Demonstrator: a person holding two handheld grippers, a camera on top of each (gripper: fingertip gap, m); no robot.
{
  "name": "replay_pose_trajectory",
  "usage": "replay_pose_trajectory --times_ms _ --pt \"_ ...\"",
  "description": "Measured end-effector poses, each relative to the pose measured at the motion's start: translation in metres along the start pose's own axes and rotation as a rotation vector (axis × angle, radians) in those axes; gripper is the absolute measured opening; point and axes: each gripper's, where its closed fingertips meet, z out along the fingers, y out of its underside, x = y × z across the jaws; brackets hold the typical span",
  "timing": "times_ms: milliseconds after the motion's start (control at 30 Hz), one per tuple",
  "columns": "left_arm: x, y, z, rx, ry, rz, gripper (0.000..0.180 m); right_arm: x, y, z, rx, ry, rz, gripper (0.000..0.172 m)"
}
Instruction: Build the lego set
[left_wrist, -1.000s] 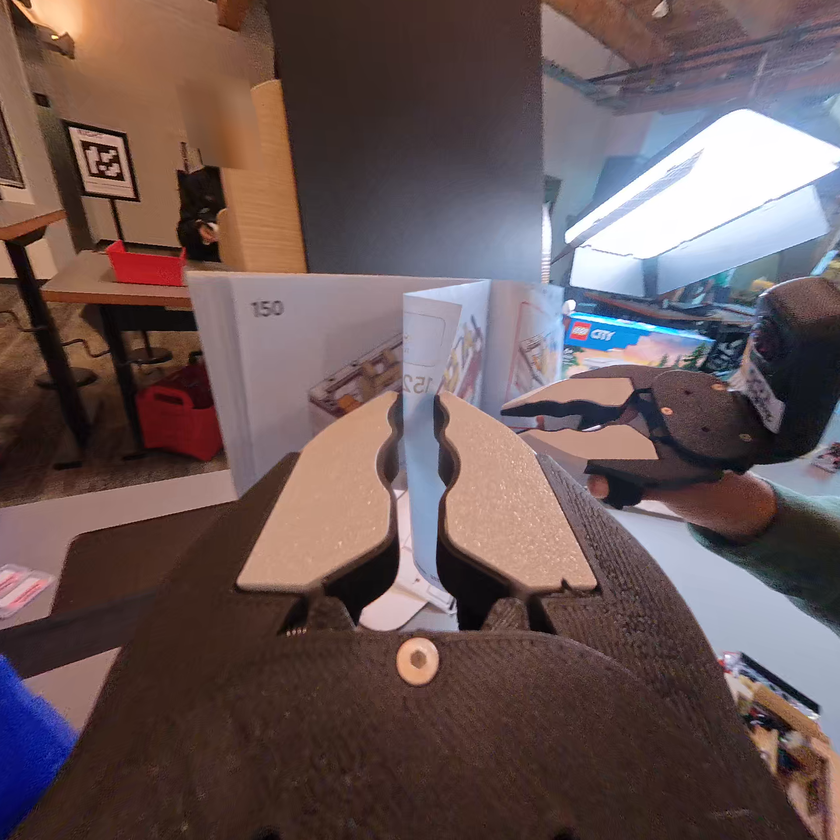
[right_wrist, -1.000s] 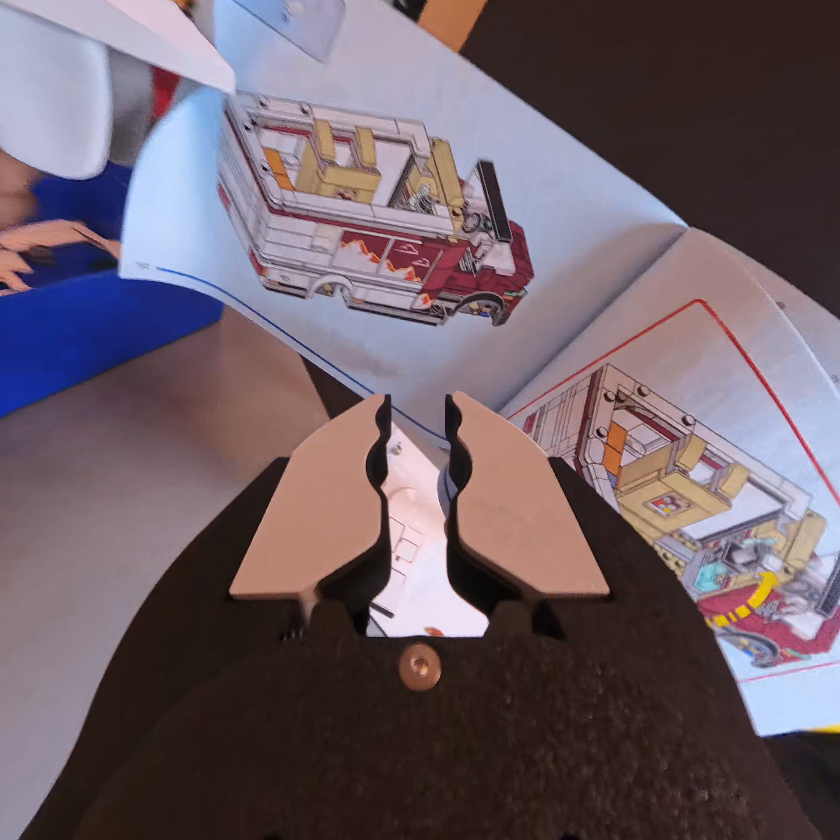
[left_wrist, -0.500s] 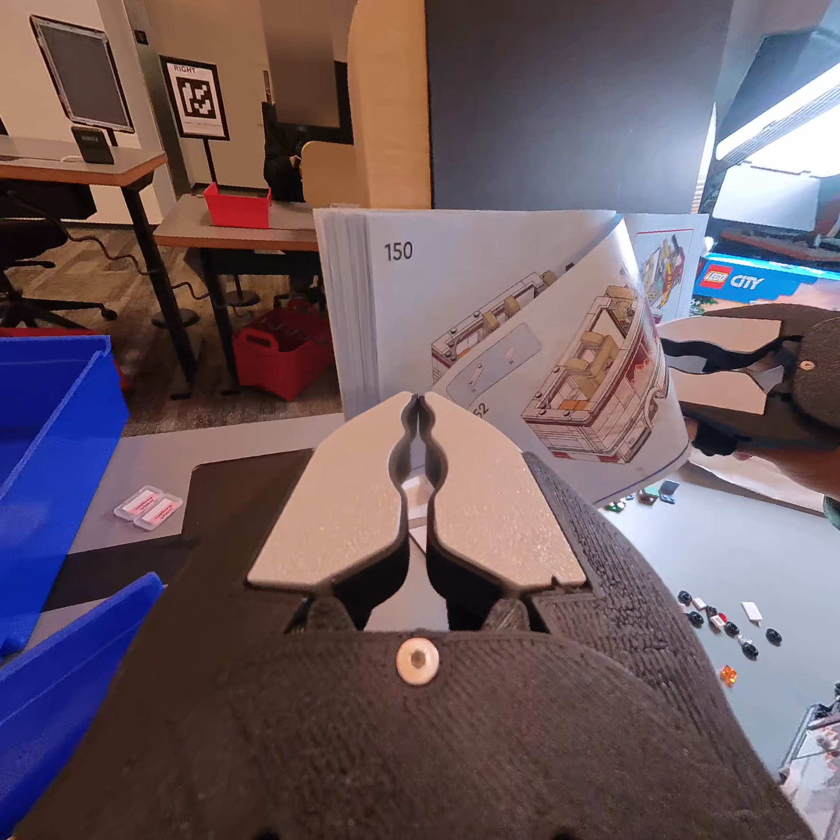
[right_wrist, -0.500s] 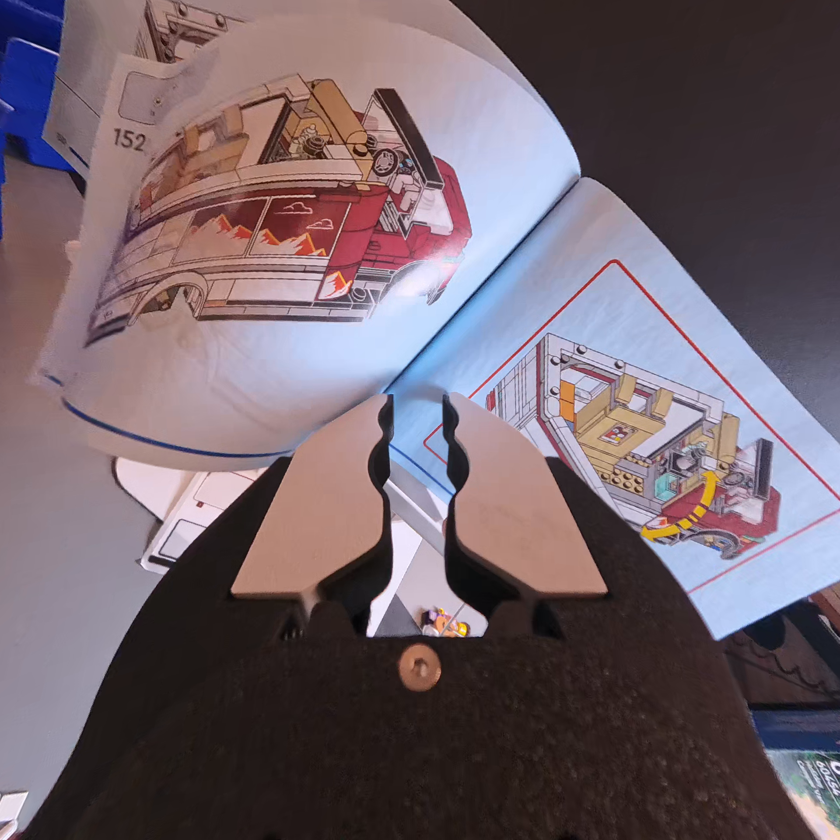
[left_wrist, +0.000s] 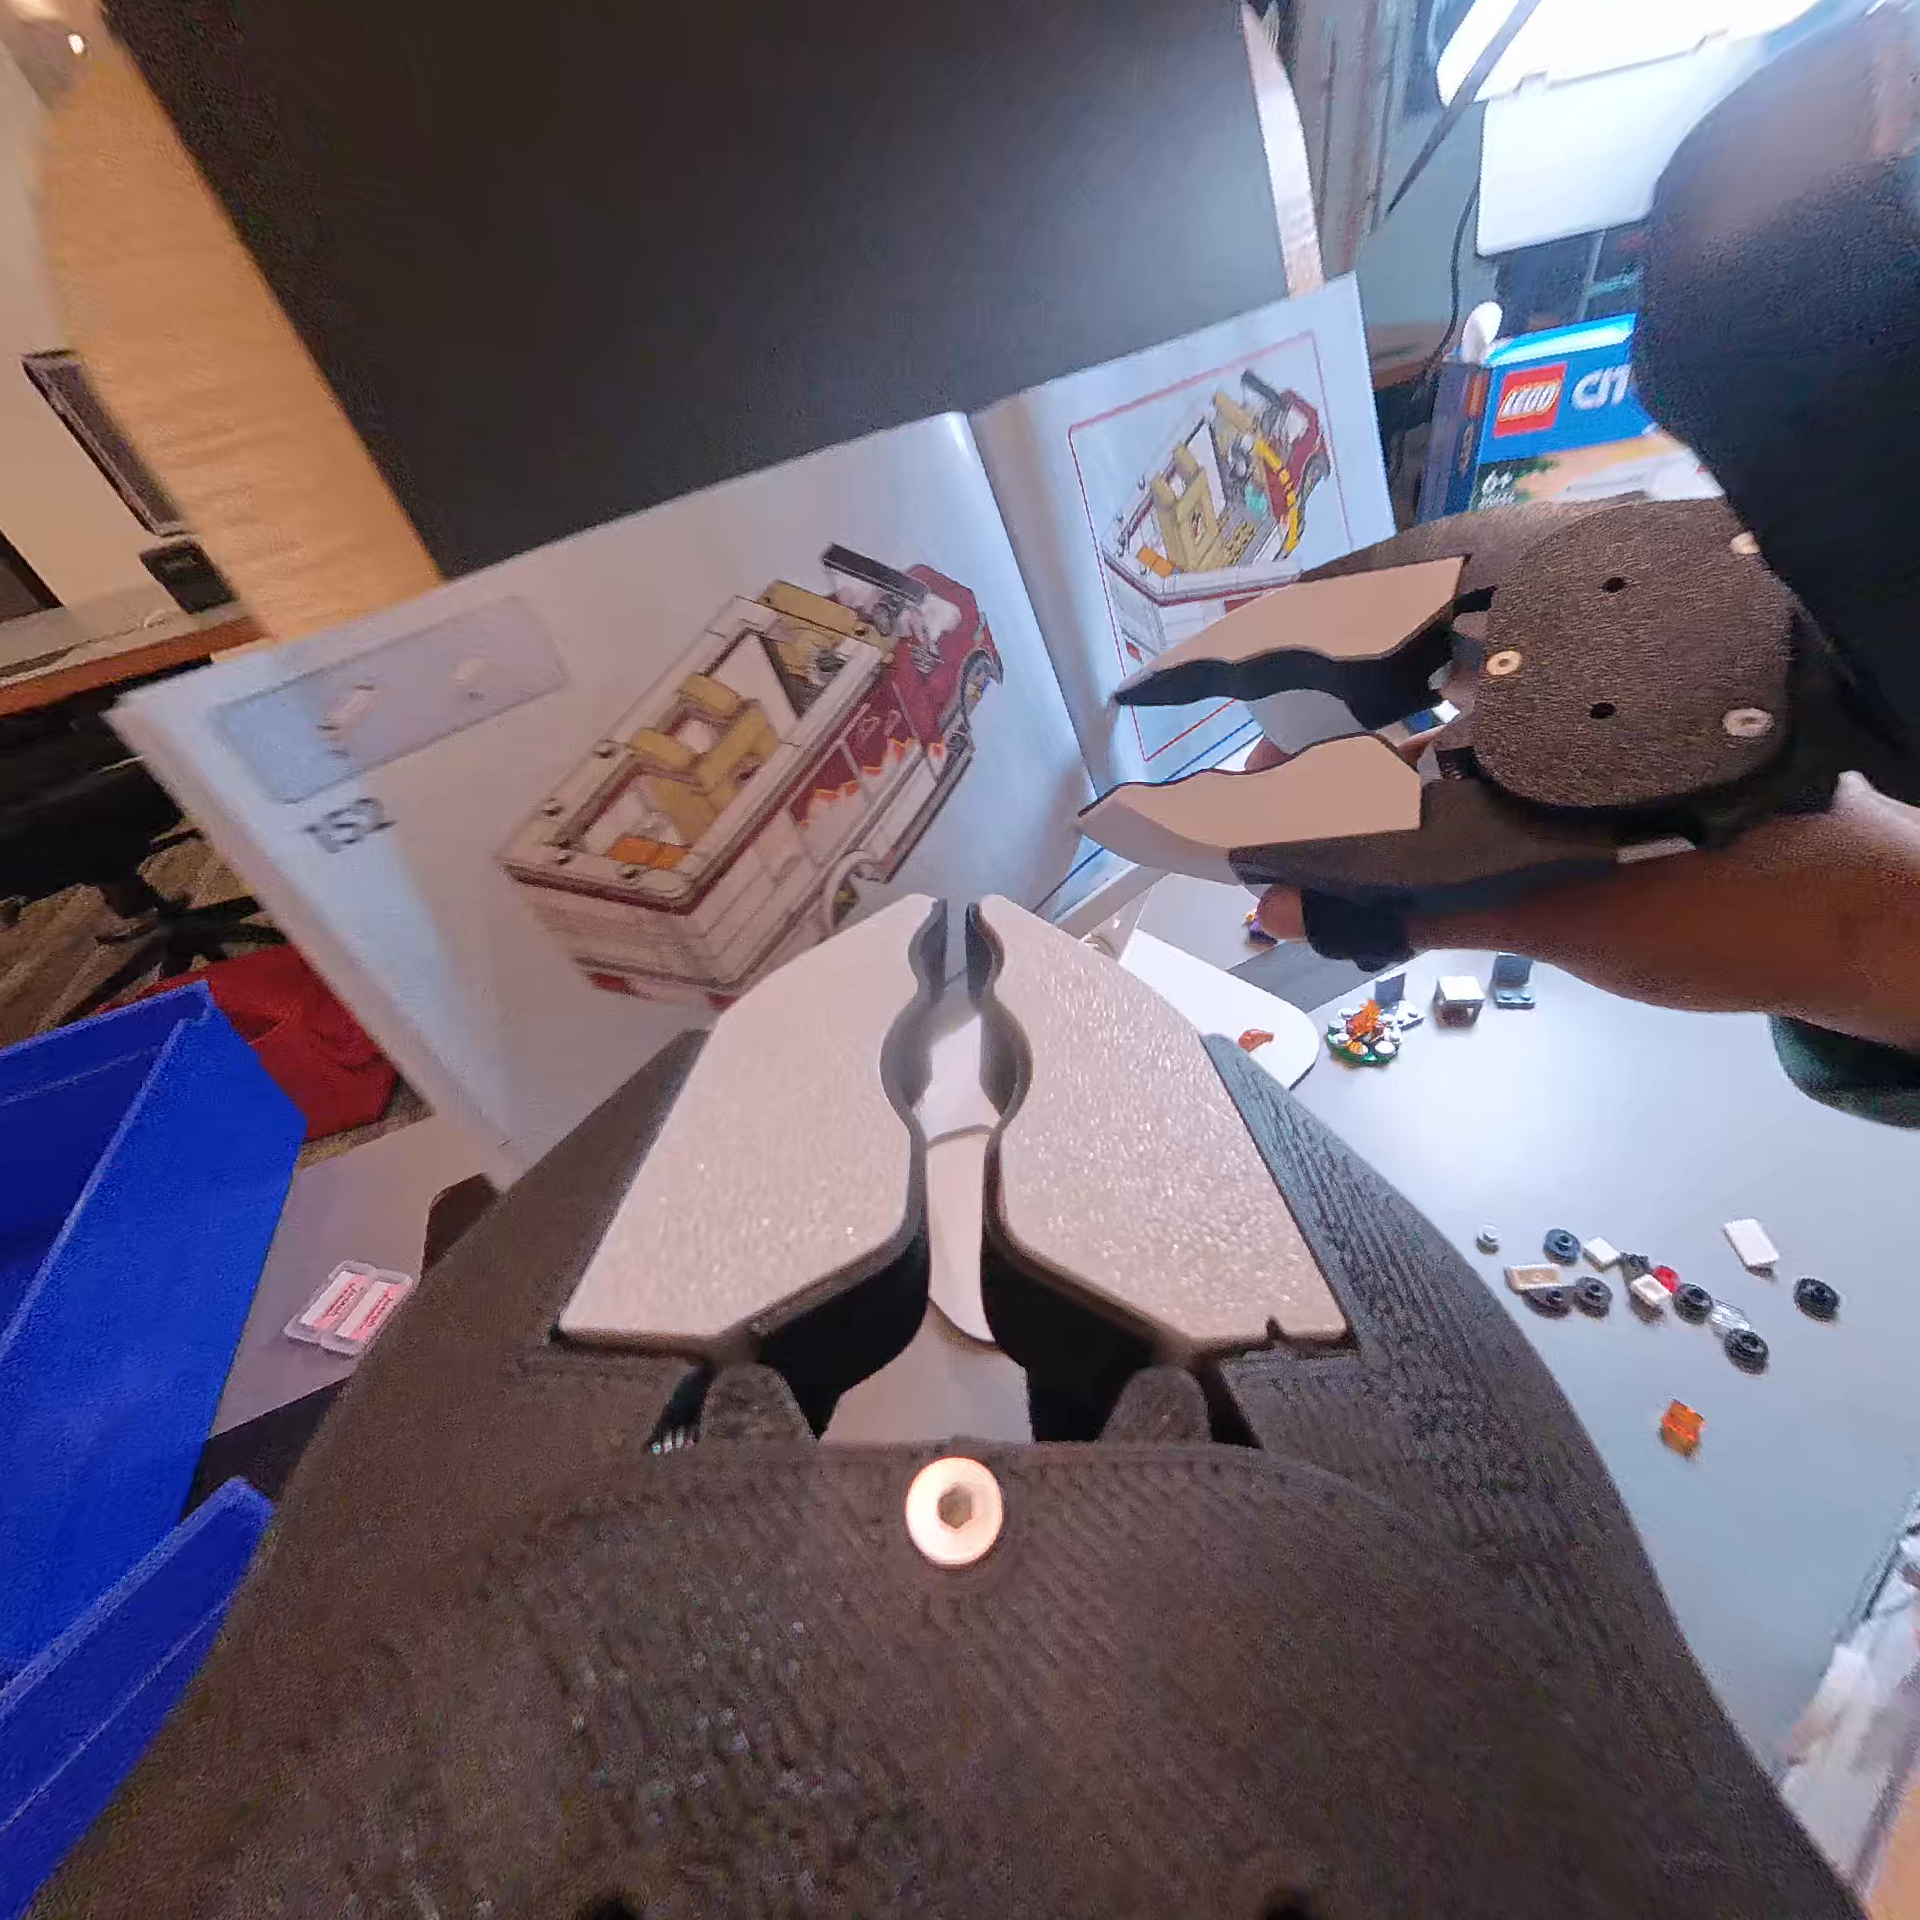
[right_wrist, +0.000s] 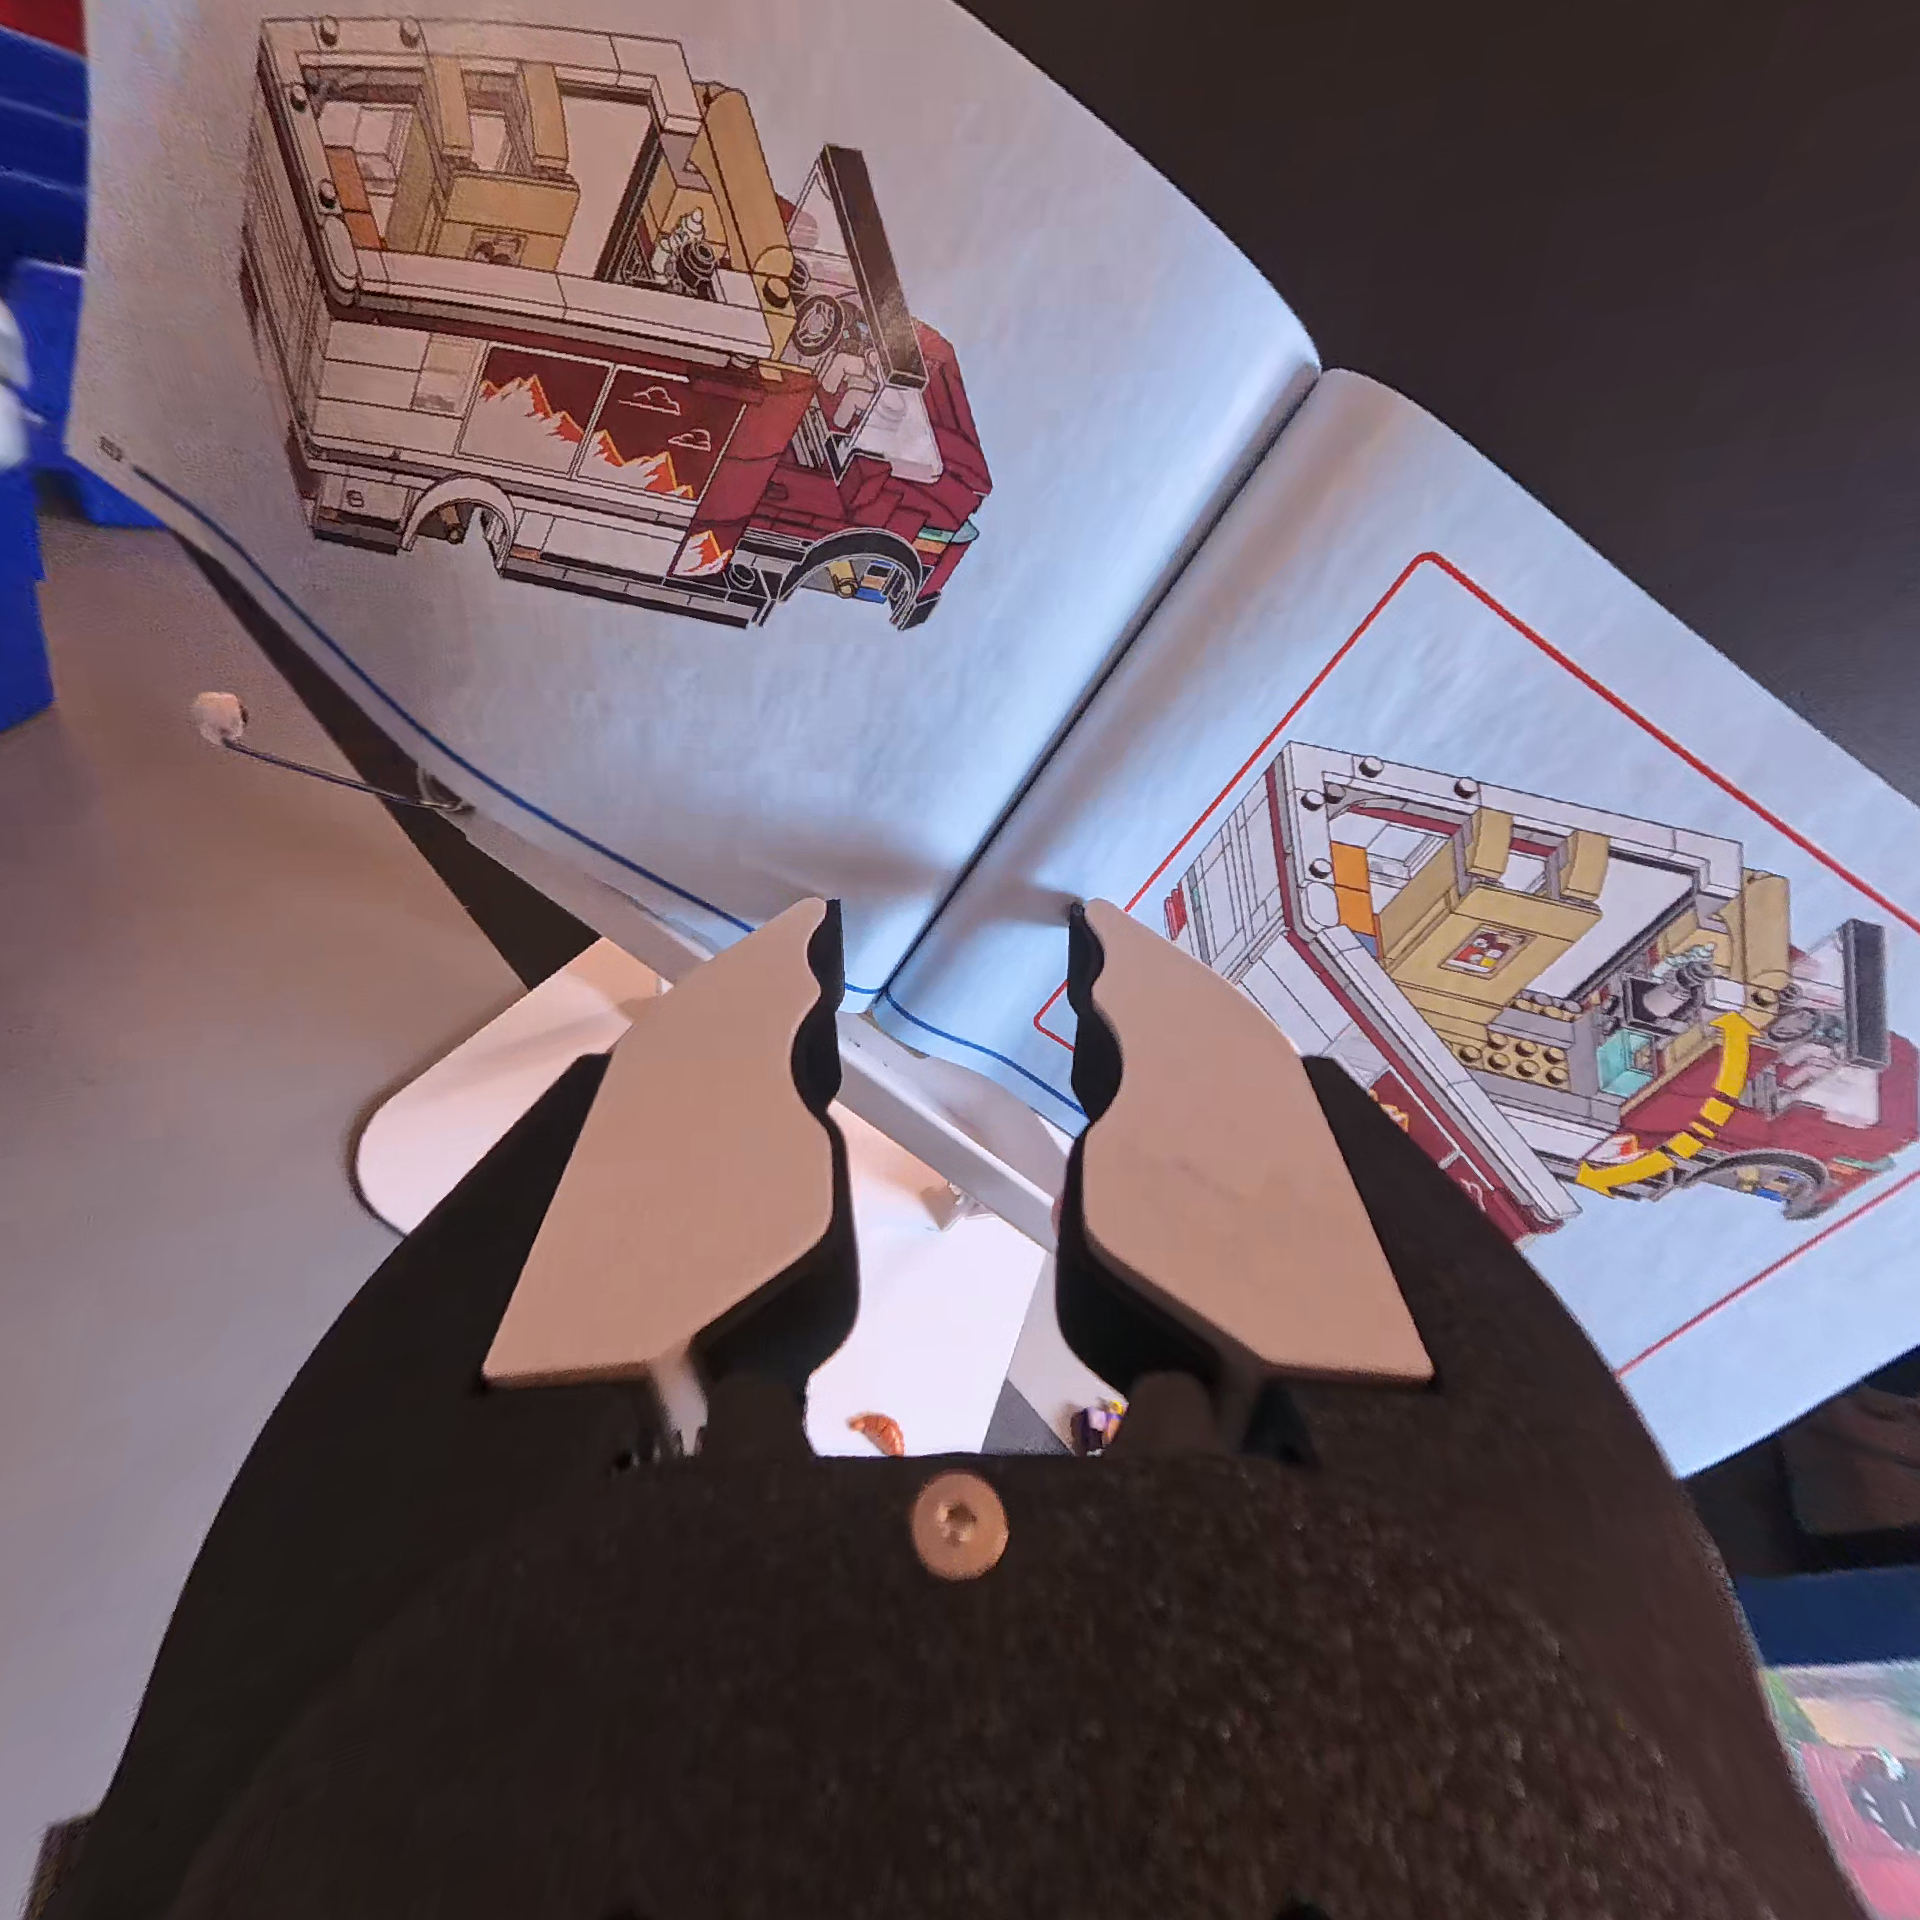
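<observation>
The curled page has dropped flat, so the instruction booklet (right_wrist: 1039, 665) now lies fully open on its white stand (right_wrist: 488, 1101), both glossy spreads showing. The right gripper (right_wrist: 951, 914) has spread its jaws wide at the spine, gripping nothing. The left gripper (left_wrist: 956, 914) is nearly closed, bare. Blue plastic bins (left_wrist: 114, 1195) sit left; loose small bricks (left_wrist: 1652, 1288) dot the grey table (left_wrist: 1507, 1164).

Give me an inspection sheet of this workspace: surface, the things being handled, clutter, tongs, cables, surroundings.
Surface: grey table.
Things: open instruction booklet propped on a white stand.
Clutter: loose small bricks; blue bins.
Tongs: left tongs nearly shut, nothing gripped; right tongs open at the booklet's spine fold.
Cables: thin wire arm at the stand.
Surroundings: dark panel; blue toy box.
</observation>
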Motion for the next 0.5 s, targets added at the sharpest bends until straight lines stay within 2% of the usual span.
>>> replay_pose_trajectory --times_ms 200,267,367,500 --pt "-0.02 0.024 0.054 -0.135 -0.154 0.038 0.0 0.001 0.001 0.001 0.033 0.014 -0.025 0.041" --pt "-0.027 0.031 0.06 -0.161 -0.203 0.084 0.0 0.003 0.002 0.0 0.066 -0.004 -0.062 0.044" --pt "-0.029 0.034 0.061 -0.147 -0.206 0.067 0.0 0.019 0.016 -0.002 0.076 0.0 -0.082 0.049" --pt "-0.033 0.037 0.059 -0.119 -0.207 0.035 0.0 0.055 0.034 -0.01 0.079 0.029 0.033 0.039"
